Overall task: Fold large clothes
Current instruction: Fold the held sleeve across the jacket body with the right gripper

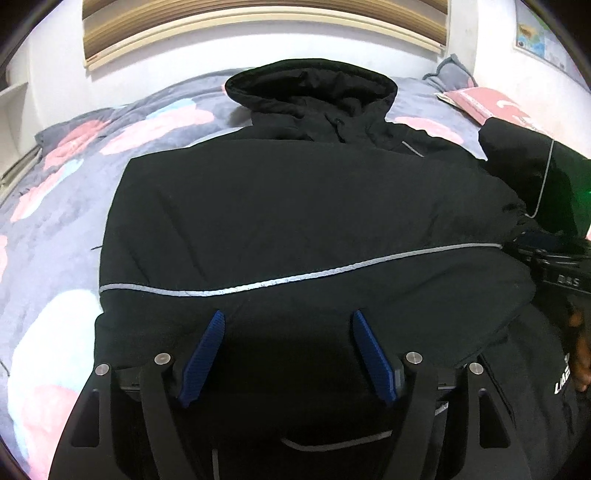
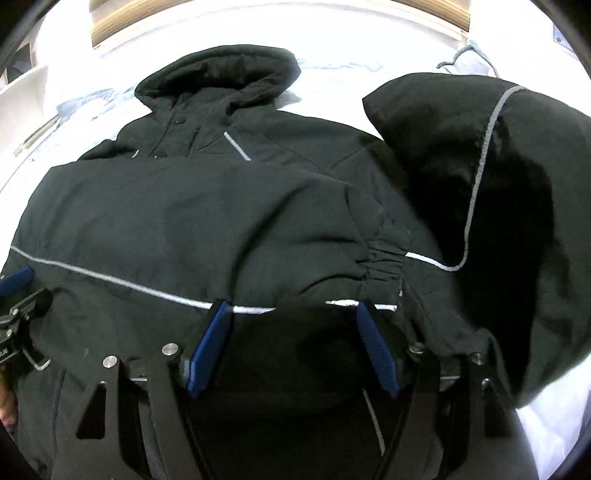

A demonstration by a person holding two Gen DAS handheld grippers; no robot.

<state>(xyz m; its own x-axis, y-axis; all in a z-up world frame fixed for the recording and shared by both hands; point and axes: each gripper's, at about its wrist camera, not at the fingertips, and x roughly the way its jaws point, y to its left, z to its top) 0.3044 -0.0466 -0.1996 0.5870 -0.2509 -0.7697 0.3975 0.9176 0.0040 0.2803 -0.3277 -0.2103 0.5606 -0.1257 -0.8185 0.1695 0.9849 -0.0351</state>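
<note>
A black hooded jacket (image 1: 295, 206) with a grey reflective stripe (image 1: 295, 278) lies spread on the bed, hood (image 1: 310, 88) at the far end. One sleeve is folded across its body, and the elastic cuff (image 2: 384, 262) of that sleeve ends near the middle. The other sleeve (image 2: 480, 177) bulges up at the right. My left gripper (image 1: 287, 321) hovers open over the near part of the jacket, with nothing pinched between its blue pads (image 1: 207, 354). My right gripper (image 2: 293, 308) also stands open, just in front of the folded sleeve's edge. Each gripper shows at the edge of the other's view.
The bed has a grey duvet with pink and pale blue patches (image 1: 66, 206). A pink pillow (image 1: 487, 107) lies at the far right, and a wooden headboard (image 1: 258, 22) stands against the white wall behind. A hand (image 1: 580, 350) holds the right gripper's body.
</note>
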